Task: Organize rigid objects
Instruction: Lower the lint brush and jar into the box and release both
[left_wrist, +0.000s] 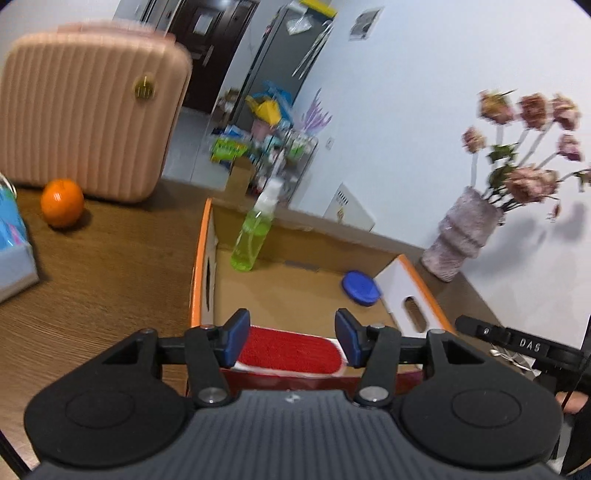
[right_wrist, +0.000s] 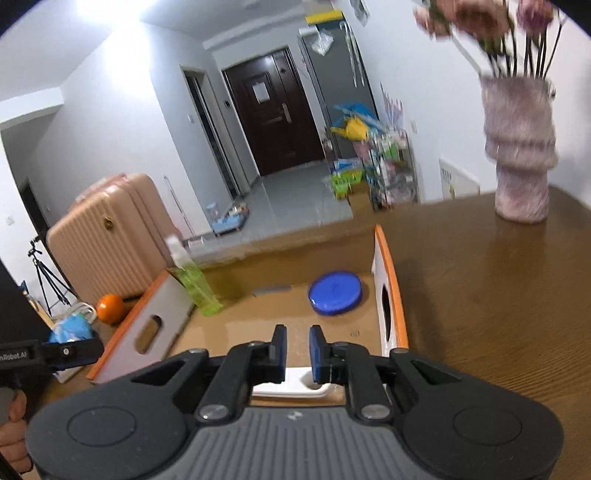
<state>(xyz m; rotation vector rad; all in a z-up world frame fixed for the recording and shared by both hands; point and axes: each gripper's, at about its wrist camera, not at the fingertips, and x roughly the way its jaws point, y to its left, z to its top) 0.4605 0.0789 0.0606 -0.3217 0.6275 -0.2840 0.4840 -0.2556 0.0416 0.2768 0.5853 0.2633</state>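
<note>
we have both tools over the near end of the open cardboard box, which sits on the wooden worktop. the left hand-held gripper is clenched across a red, brush-like pad with a white rim, its blue pads at either end of it, hovering just above the near wall of the box. the right hand-held gripper is all but closed with nothing between its pads; a white object lies just below it, and we cannot tell what that is.

already inside are a green spray bottle, upright at the far left corner, and a blue round lid, flat by the right wall. an orange waits outside on the worktop beside the pink suitcase.

to do this step well, we would carry the red pad forward over the bare middle of the box floor, well clear of bottle and lid, lower it level, then let go only once it rests. the right tool should keep out of the left one's path.
</note>
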